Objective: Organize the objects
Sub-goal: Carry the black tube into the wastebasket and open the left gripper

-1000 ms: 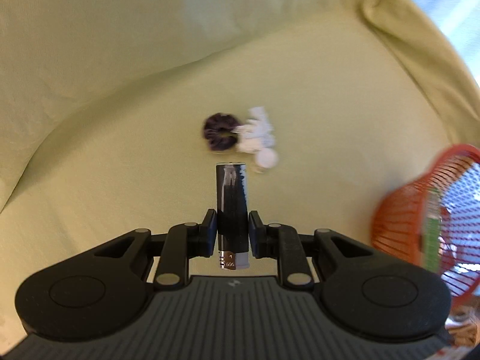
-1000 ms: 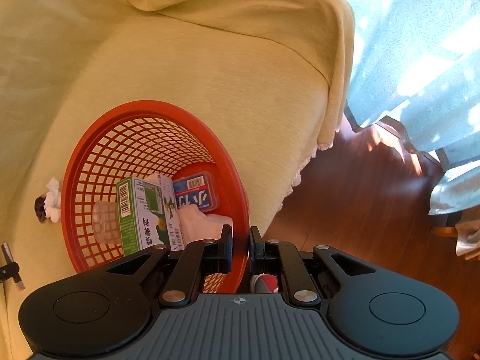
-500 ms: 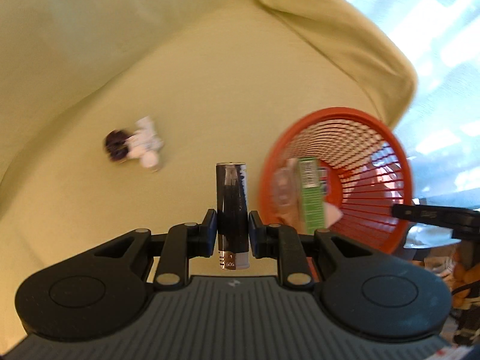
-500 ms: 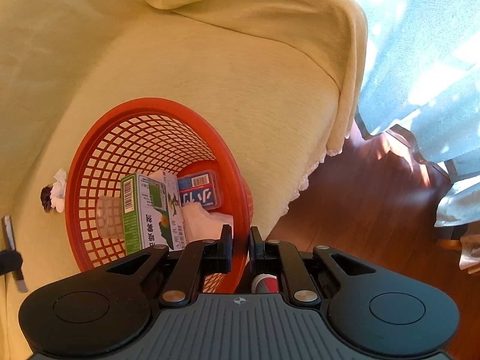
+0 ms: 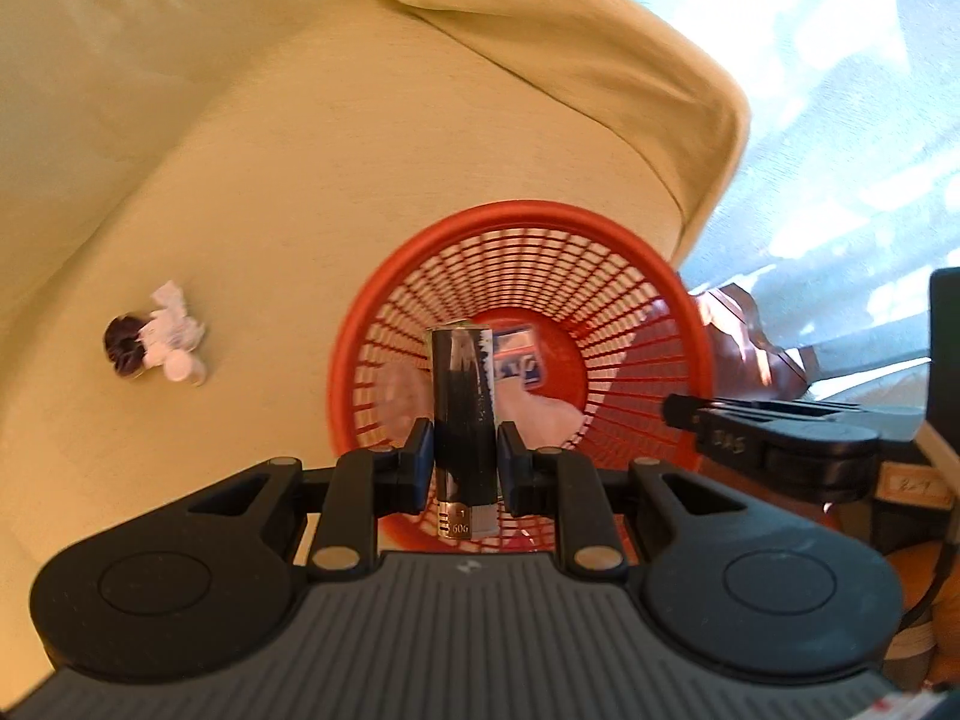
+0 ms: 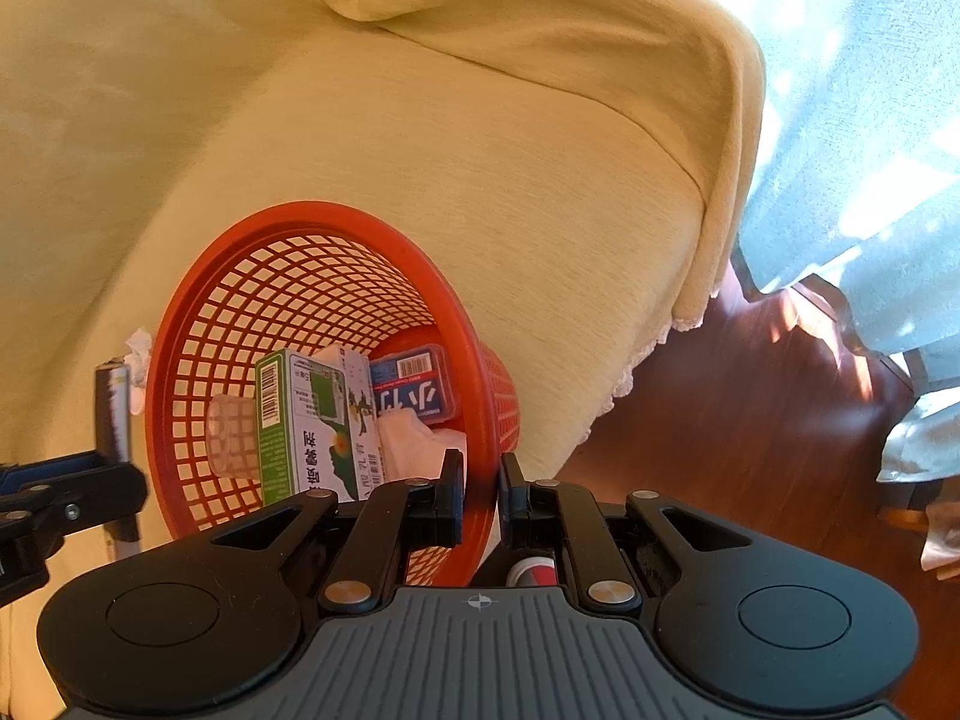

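While your left gripper (image 5: 461,463) clenches the black cylindrical lighter with a silver metal cap (image 5: 463,414) upright between its 2 jaws, that lighter sits directly in front of the mouth of the red plastic mesh basket (image 5: 630,276). Beyond the jaws, the basket is tipped toward you on the yellow fabric sofa (image 5: 288,138). Far left of your left jaws, a dark purple scrunchie (image 5: 123,348) touches a crumpled white tissue wad (image 5: 174,330) on the cushion.

Your right gripper (image 6: 480,489) pinches the basket's near rim between its jaws. Just ahead and left of these jaws, inside the basket, you see a green and white printed carton (image 6: 312,426) standing beside a blue flat plastic case with a barcode (image 6: 414,390), with a white tissue (image 6: 414,444) below the case. At the far left of your right wrist view, the lighter shows again, just outside the basket's rim.
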